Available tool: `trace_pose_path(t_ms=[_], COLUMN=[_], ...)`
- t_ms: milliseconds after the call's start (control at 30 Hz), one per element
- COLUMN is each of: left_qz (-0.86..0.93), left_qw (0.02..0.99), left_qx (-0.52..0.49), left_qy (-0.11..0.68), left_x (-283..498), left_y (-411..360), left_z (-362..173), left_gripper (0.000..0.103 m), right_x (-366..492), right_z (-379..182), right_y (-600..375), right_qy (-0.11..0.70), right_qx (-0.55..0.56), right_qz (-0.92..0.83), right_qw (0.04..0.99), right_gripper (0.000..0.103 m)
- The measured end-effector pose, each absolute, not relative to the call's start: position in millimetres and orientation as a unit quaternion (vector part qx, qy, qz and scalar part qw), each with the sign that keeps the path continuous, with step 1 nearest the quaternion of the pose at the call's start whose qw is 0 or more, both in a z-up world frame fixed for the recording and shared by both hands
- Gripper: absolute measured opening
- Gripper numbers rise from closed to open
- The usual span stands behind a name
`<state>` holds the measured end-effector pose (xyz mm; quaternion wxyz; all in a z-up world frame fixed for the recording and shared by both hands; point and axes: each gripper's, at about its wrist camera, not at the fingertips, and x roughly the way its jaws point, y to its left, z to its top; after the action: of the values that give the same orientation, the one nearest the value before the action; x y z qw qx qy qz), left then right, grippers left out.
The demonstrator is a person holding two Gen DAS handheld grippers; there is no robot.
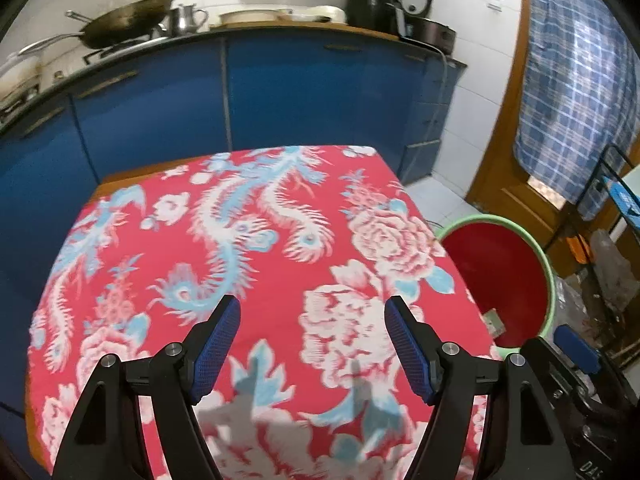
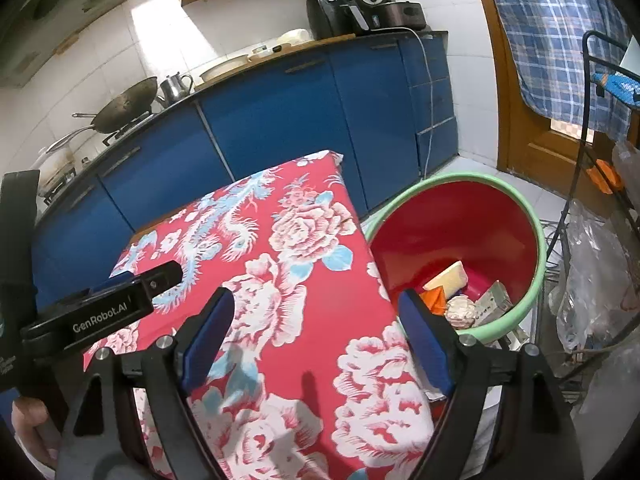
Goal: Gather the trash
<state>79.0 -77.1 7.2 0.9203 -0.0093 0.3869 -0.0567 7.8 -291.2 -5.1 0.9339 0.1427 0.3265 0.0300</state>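
Trash (image 2: 460, 292) is seen inside the green-rimmed red plastic bin (image 2: 536, 216), lower right; both grippers (image 1: 312, 344) (image 2: 316, 340) are held open, empty. Bin tipping is risked if its rim is struck.

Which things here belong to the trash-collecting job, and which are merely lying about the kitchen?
Part of the job:
- bin, red inside, beside the table
- trash lying in its bottom
- left gripper and right gripper, both open and empty
- table, nothing left on its cloth

Just lying about:
- wok
- kettle
- air fryer
- checked cloth on the door
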Motion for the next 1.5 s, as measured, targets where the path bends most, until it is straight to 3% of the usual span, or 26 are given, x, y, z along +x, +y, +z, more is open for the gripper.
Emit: trace_pose_path(t_ms=[1500], left_qz=[-0.022], left_qw=[0.939], left_qx=[-0.018], left_qy=[0.342], left_x=[41.6], left_y=[-46.9], left_z=[32.8], left_gripper=[0.076], right_x=[-11.6], right_z=[16.5], right_y=[-265.1], right_qy=[0.3], right_qx=[0.124], right_qz=[0.052], right_qw=[0.944], right_gripper=[0.084])
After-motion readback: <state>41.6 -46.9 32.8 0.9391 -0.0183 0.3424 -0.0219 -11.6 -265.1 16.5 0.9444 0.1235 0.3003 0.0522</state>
